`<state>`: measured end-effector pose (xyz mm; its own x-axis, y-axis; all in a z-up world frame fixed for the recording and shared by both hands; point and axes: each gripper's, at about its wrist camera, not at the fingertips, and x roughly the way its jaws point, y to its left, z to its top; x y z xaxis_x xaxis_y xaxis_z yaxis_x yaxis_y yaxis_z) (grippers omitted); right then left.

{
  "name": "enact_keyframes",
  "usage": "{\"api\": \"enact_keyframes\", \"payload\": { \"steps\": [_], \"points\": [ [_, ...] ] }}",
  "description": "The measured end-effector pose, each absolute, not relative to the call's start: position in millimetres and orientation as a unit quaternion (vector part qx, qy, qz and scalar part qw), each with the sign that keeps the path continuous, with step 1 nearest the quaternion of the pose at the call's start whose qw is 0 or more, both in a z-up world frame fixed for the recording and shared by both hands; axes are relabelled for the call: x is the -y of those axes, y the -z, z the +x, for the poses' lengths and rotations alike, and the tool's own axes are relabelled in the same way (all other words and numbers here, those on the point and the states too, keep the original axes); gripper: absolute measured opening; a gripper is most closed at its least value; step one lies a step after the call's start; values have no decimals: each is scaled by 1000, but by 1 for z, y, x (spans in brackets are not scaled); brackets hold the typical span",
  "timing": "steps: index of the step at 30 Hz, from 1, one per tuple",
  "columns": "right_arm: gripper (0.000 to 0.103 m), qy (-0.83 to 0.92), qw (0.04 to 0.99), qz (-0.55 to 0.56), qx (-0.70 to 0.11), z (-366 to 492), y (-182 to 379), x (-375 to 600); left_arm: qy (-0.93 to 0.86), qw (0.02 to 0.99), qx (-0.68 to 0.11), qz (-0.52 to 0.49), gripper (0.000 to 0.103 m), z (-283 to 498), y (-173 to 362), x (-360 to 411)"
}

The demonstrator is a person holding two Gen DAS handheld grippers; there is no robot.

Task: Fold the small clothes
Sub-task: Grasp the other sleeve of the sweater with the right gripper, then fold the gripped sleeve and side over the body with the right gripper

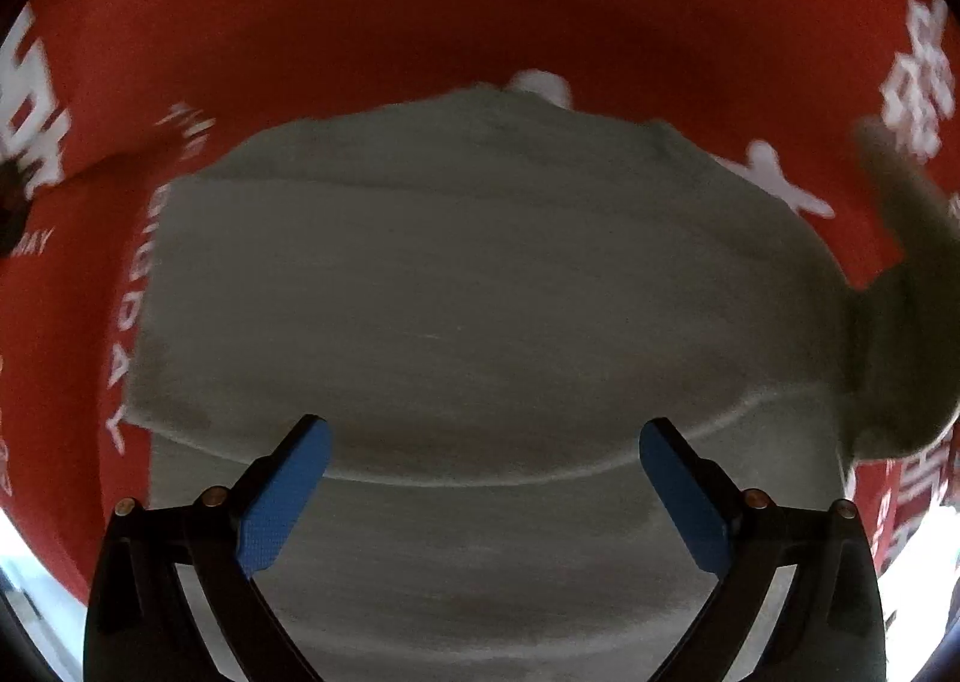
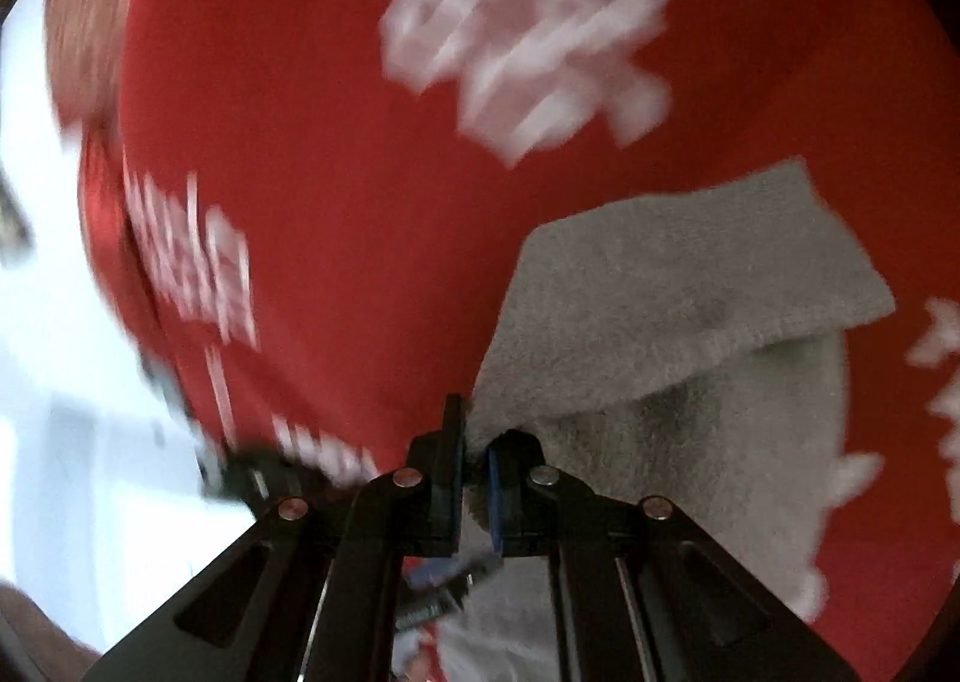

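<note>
A small grey garment (image 1: 480, 292) lies spread on a red cloth with white lettering (image 1: 420, 3). A fold line crosses it near my left gripper (image 1: 483, 460), which is open and empty just above the fabric. In the right wrist view my right gripper (image 2: 474, 454) is shut on an edge of the grey garment (image 2: 672, 286), and a flap of it is lifted and doubled over. This view is blurred by motion.
The red cloth (image 2: 360, 172) covers the whole work surface. Its edge and a bright white floor (image 2: 60, 382) show at the left of the right wrist view. A lifted grey part of the garment (image 1: 912, 274) shows at the right of the left wrist view.
</note>
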<state>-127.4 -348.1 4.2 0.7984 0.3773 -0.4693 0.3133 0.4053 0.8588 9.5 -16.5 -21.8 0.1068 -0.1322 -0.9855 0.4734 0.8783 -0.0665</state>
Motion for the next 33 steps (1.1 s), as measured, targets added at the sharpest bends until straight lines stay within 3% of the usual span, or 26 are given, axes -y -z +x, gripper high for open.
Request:
{"api": "enact_keyframes", "payload": {
  "steps": [5, 9, 10, 11, 12, 13, 16, 19, 22, 29, 30, 32, 33],
  "points": [
    [7, -34, 740, 482, -468, -56, 45, 272, 172, 743, -638, 105, 103, 22, 31, -5],
    [11, 6, 708, 475, -523, -51, 79, 254, 171, 744, -640, 87, 103, 29, 43, -9],
    [19, 11, 708, 488, -510, -56, 77, 255, 181, 742, -641, 77, 103, 29, 45, -10],
    [38, 26, 712, 496, -497, -63, 73, 258, 190, 740, -641, 68, 103, 30, 47, -9],
    [48, 37, 715, 495, -492, -66, 70, 259, 200, 738, -642, 59, 103, 31, 47, -12],
    [50, 51, 723, 496, -478, -72, 65, 263, 211, 735, -642, 48, 103, 32, 46, -14],
    [49, 98, 721, 509, -459, -74, 62, 279, 239, 725, -646, 8, 103, 37, 44, -20],
    [16, 108, 719, 534, -431, -67, 60, 288, 260, 707, -656, -49, 103, 47, 46, -29],
    [13, 52, 757, 484, -436, -32, 42, 267, 278, 682, -667, -112, 103, 59, 53, -39],
    [18, -98, 754, 387, -522, 6, 41, 177, 297, 611, -694, -237, 103, 75, 79, -55],
    [22, -99, 749, 375, -537, 6, 44, 169, 298, 610, -695, -237, 103, 76, 81, -53],
    [46, -98, 742, 353, -562, 0, 50, 153, 303, 613, -694, -226, 103, 75, 81, -46],
    [47, -98, 741, 353, -562, -7, 50, 152, 305, 615, -693, -218, 103, 75, 80, -41]
  ]
}}
